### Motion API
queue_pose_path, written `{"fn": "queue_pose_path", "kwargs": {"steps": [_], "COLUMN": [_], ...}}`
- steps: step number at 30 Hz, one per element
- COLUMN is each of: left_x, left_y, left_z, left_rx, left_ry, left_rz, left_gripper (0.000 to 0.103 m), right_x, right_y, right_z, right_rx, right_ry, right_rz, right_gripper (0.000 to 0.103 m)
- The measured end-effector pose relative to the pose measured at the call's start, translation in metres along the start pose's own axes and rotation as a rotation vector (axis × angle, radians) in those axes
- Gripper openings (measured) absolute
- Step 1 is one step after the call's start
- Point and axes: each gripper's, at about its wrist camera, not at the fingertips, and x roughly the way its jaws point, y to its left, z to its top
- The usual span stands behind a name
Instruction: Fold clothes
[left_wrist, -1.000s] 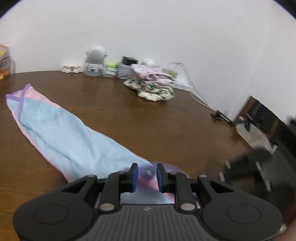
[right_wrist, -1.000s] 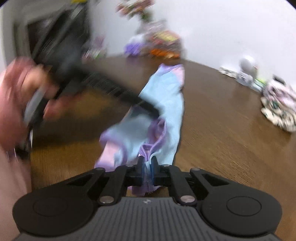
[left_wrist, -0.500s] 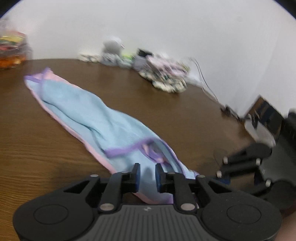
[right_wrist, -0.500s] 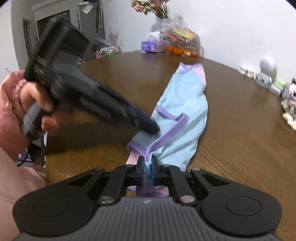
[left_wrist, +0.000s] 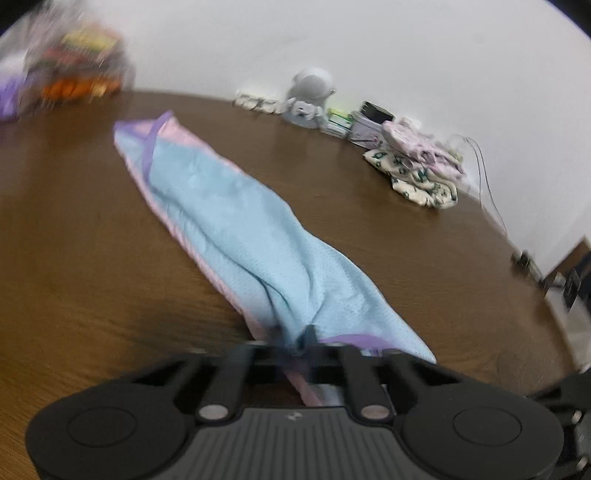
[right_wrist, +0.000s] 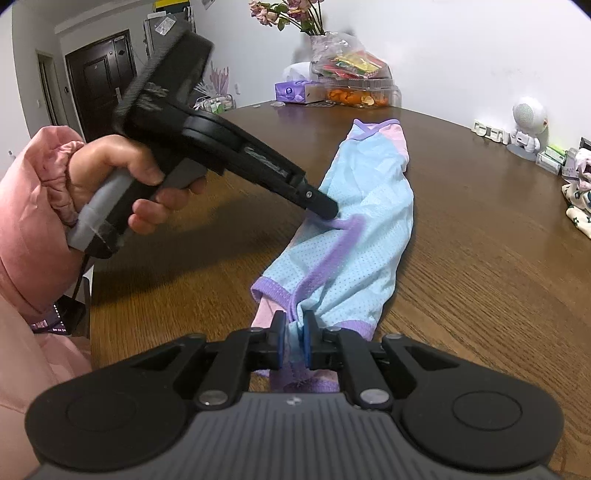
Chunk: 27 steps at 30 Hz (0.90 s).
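Since 0.5 s ago, left gripper (right_wrist: 327, 211) fingers had closed onto the blue garment (left_wrist: 240, 229); right gripper (right_wrist: 294, 329) fingers pinched its purple hem on the surface (right_wrist: 480, 266).

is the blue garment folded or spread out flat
Folded lengthwise into a long narrow strip: the blue garment lies doubled on the table, its near end bunched and pinched in the right gripper.
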Motion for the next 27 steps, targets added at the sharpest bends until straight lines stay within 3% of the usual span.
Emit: {"fn": "queue_pose_path", "kwargs": {"steps": [5,8,9,10,11,13,14,18,19,21,27], "left_x": [-0.013,-0.014,-0.014,-0.013,-0.013,-0.018,-0.021,-0.015,-0.008,0.006,0.023], "left_y": [0.017,0.022,0.024,0.024,0.024,0.024,0.023,0.025,0.024,0.022,0.031], "left_z": [-0.002,-0.005,-0.005,-0.005,-0.004,-0.001,0.001,0.017,0.021,0.026,0.021], "left_rx": [-0.092,-0.098,-0.103,-0.113,-0.121,-0.116,-0.111,-0.126,-0.125,-0.125,-0.196], "left_ry": [-0.030,-0.020,-0.015,-0.012,-0.016,-0.047,-0.071,-0.110,-0.095,-0.060,-0.018], "left_rz": [-0.027,-0.020,-0.030,-0.038,-0.042,-0.036,-0.029,-0.017,-0.006,0.017,-0.004], "left_gripper": [0.004,0.005,0.006,0.014,0.020,0.041,0.042,0.034,0.018,0.002,0.003], "right_x": [0.002,0.003,-0.001,-0.005,-0.009,-0.019,-0.025,-0.032,-0.027,-0.012,0.027], "right_y": [0.002,0.002,0.001,-0.002,-0.004,-0.010,-0.013,-0.032,-0.037,-0.046,-0.044], "right_z": [0.001,0.001,0.002,0.003,0.004,0.008,0.010,0.025,0.029,0.036,0.031], "right_rx": [-0.038,-0.047,-0.033,-0.014,0.005,0.045,0.068,0.128,0.143,0.170,0.175], "right_ry": [0.023,0.030,0.021,0.007,-0.006,-0.041,-0.065,-0.135,-0.135,-0.123,-0.030], "right_rz": [-0.017,-0.003,0.013,0.032,0.051,0.085,0.097,0.074,0.070,0.066,0.065], "right_gripper": [0.009,0.017,0.025,0.035,0.039,0.041,0.042,0.041,0.037,0.022,0.019]}}
